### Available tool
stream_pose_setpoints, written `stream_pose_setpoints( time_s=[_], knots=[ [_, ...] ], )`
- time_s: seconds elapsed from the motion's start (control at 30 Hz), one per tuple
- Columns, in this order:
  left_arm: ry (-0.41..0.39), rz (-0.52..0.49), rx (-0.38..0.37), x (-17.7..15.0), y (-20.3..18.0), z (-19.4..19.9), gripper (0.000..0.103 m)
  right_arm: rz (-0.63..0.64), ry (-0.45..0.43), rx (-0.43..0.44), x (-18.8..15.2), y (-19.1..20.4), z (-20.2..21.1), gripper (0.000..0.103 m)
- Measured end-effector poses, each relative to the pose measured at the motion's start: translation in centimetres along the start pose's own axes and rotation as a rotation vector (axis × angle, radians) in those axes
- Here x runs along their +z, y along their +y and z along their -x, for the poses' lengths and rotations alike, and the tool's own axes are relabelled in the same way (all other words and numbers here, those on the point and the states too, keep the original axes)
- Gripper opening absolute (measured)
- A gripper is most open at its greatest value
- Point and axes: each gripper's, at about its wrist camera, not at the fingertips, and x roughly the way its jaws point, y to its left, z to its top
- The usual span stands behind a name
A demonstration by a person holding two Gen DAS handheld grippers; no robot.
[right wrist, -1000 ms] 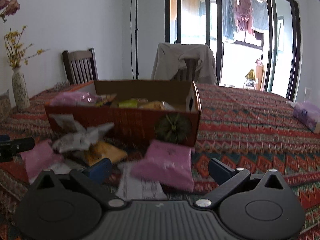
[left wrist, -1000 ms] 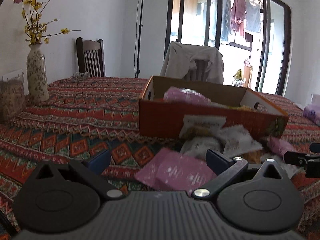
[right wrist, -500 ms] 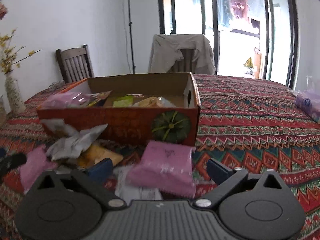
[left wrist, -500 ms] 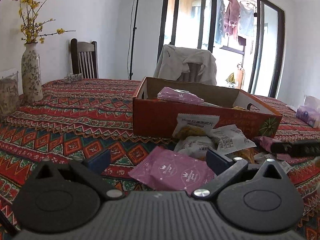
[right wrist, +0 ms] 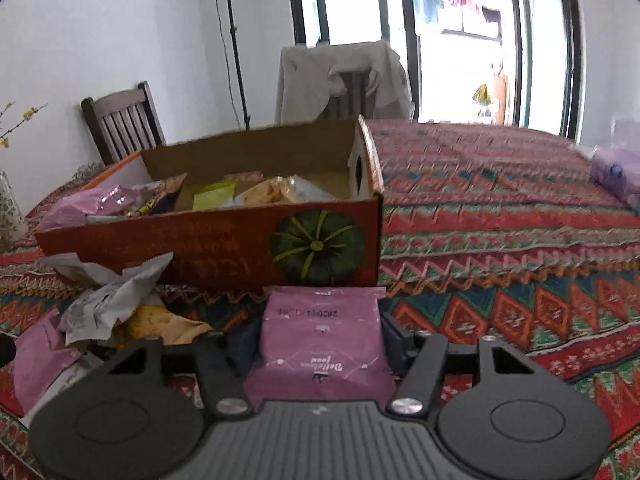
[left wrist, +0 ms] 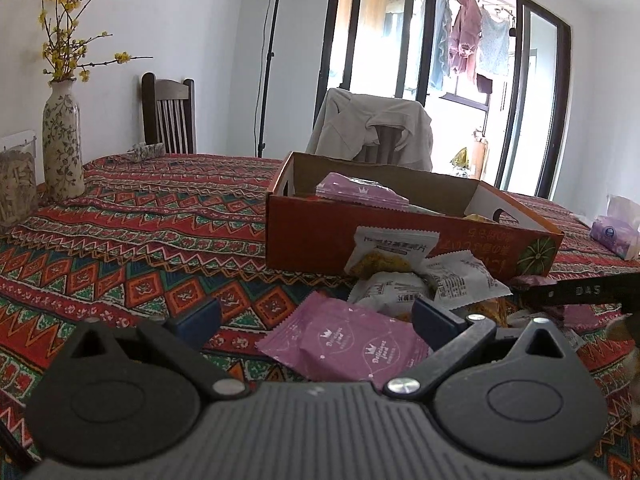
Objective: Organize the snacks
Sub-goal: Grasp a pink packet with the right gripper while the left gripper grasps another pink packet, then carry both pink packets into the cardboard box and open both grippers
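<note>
Orange box (right wrist: 224, 240) with a green pumpkin print (right wrist: 316, 246). Pink packet (right wrist: 320, 340); white packets (left wrist: 394, 250). Tabletop (left wrist: 140, 248) cloth in red, green and orange zigzags and diamonds. White vase (left wrist: 62, 140), dark leaf pattern, yellow blossoms.

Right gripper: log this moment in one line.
right hand-held gripper | jaws just closing | pads on pink packet | before box | left hand-held gripper open

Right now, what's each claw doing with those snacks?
Right gripper just closed on a pink snack packet. Left gripper open over another pink packet. Orange box ahead, path clear.
</note>
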Motion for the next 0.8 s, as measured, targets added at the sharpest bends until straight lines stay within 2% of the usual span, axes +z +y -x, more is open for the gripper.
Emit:
stream_pose_setpoints(
  time_s=[0.17,0.3,0.53,0.67,0.8],
  knots=[
    [0.013,-0.001,0.005,0.0,-0.1,-0.2,0.103,0.03,-0.143,-0.008,-1.1,0.2,2.9,0.061],
    [0.054,-0.01,-0.011,0.3,-0.1,-0.7,0.103,0.057,-0.213,-0.013,-1.7,0.5,4.2,0.061],
    [0.163,-0.062,-0.089,1.3,-0.7,-2.3,0.103,0.044,-0.228,-0.011,-1.6,0.2,4.5,0.061],
    [0.224,-0.114,-0.088,1.7,-1.6,-4.0,0.103,0.049,-0.241,-0.014,-1.8,0.3,4.7,0.061],
    [0.283,-0.094,-0.076,1.3,-1.5,-5.6,0.103,0.067,-0.258,-0.02,-2.1,0.8,5.0,0.061]
  ],
)
